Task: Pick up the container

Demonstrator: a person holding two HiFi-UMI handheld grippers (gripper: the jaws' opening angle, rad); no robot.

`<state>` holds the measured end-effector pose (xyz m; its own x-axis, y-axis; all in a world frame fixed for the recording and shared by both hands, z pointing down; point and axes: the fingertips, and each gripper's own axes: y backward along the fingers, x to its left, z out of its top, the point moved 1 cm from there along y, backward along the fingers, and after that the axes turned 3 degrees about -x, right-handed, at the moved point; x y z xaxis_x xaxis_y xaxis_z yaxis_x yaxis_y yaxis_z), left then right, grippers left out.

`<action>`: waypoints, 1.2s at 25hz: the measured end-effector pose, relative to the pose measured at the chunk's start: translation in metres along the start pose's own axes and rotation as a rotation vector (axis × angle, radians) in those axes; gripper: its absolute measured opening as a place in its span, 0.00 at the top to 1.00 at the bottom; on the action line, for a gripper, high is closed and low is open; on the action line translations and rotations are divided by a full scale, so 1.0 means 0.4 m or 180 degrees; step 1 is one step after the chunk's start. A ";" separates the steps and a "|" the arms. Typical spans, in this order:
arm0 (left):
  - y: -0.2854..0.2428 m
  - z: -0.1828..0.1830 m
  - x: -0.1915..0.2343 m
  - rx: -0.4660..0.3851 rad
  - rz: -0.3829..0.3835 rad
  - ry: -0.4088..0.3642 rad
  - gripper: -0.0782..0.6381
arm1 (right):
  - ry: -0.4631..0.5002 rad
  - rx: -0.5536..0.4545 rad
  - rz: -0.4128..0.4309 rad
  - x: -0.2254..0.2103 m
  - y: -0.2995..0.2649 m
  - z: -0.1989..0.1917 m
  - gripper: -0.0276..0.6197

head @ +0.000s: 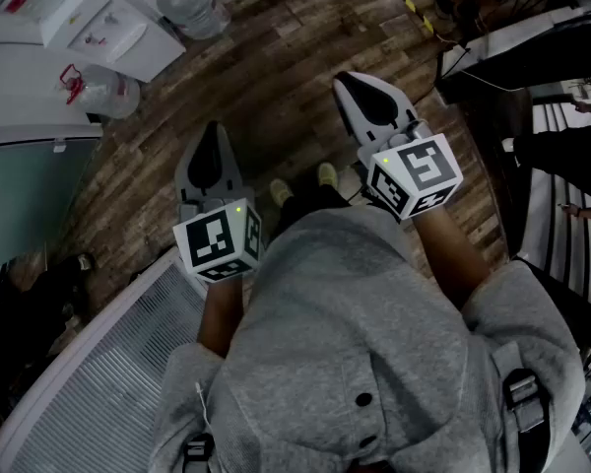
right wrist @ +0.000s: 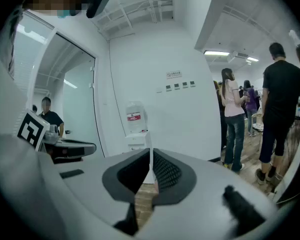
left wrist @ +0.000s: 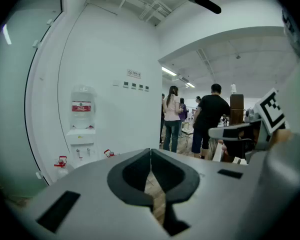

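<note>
Wooden floor (head: 276,57) is all that lies ahead of my left gripper (head: 213,136) and right gripper (head: 353,87), both with jaws pressed together, holding nothing. I can't spot the container in any view, so neither claw is nearer.

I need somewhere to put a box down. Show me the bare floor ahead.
Bare brown plank floor lies ahead of the pale shoes, between the clear water bottle with a red handle and the yellow-and-black striped strip. The right is crowded with black furniture; the far left with the white water dispenser.
</note>
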<state>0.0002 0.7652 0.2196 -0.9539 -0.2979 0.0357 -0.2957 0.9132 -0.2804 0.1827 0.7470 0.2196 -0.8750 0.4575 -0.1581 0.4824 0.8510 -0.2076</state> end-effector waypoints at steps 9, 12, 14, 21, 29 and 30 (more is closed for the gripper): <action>0.013 0.014 0.049 0.0022 0.0016 -0.0019 0.87 | -0.0124 -0.0060 -0.0016 0.035 -0.021 0.019 0.90; 0.012 0.020 0.071 -0.0001 0.0004 -0.0021 0.87 | -0.0152 -0.0065 -0.0041 0.051 -0.036 0.018 0.91; 0.013 0.023 0.088 -0.0004 -0.0003 -0.0023 0.87 | -0.0157 -0.0065 -0.0051 0.067 -0.045 0.017 0.91; 0.032 0.025 0.174 0.0012 -0.0034 0.0022 0.87 | -0.0099 -0.0034 -0.0118 0.146 -0.089 0.020 0.91; 0.072 -0.005 0.240 -0.0057 -0.0058 0.0107 0.87 | -0.0015 -0.0050 -0.0198 0.197 -0.098 0.007 0.91; 0.072 -0.006 0.247 -0.0050 -0.0064 0.0112 0.87 | -0.0006 -0.0044 -0.0203 0.201 -0.101 0.008 0.91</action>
<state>-0.1025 0.7628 0.2172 -0.9489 -0.3066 0.0750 -0.3154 0.9115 -0.2641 0.0928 0.7486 0.2123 -0.9039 0.4017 -0.1467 0.4250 0.8819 -0.2040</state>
